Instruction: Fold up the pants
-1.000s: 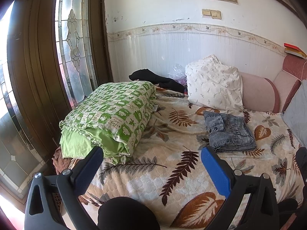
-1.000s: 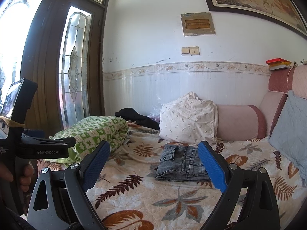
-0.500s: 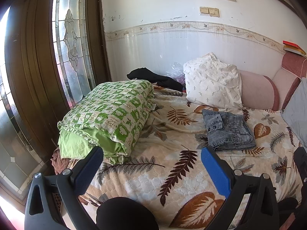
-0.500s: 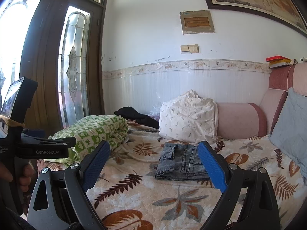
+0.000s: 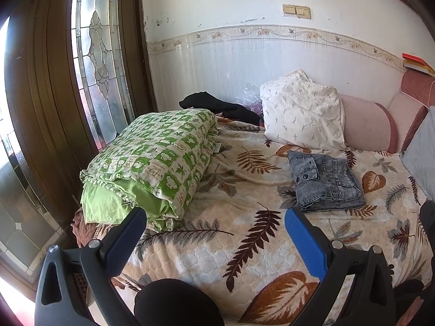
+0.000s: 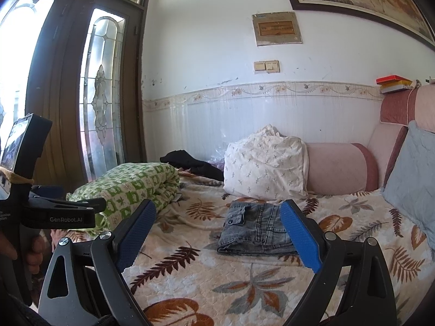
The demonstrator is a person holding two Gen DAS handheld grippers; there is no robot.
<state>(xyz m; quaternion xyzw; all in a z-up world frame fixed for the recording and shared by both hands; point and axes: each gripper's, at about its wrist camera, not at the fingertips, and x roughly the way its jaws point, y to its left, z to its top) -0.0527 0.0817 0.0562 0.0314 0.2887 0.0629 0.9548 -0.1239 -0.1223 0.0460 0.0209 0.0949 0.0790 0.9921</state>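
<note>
Grey denim pants (image 5: pixel 325 180) lie folded in a compact stack on the leaf-patterned bedspread (image 5: pixel 231 247), in front of the white pillow. They also show in the right wrist view (image 6: pixel 255 229). My left gripper (image 5: pixel 214 217) is open and empty, held back above the near part of the bed, well short of the pants. My right gripper (image 6: pixel 217 209) is open and empty, also held back from the pants. The left gripper's body (image 6: pixel 49 212) shows at the left of the right wrist view.
A folded green checked quilt (image 5: pixel 155 163) lies at the bed's left side by the glass door (image 5: pixel 100 62). A white pillow (image 5: pixel 301 114), a pink bolster (image 5: pixel 367 125), a black garment (image 5: pixel 217 106) and a grey cushion (image 6: pixel 410 174) line the back and right.
Both grippers have drifted slightly, with the views shifting a little. The folded pants have not moved, and both grippers stay open.
</note>
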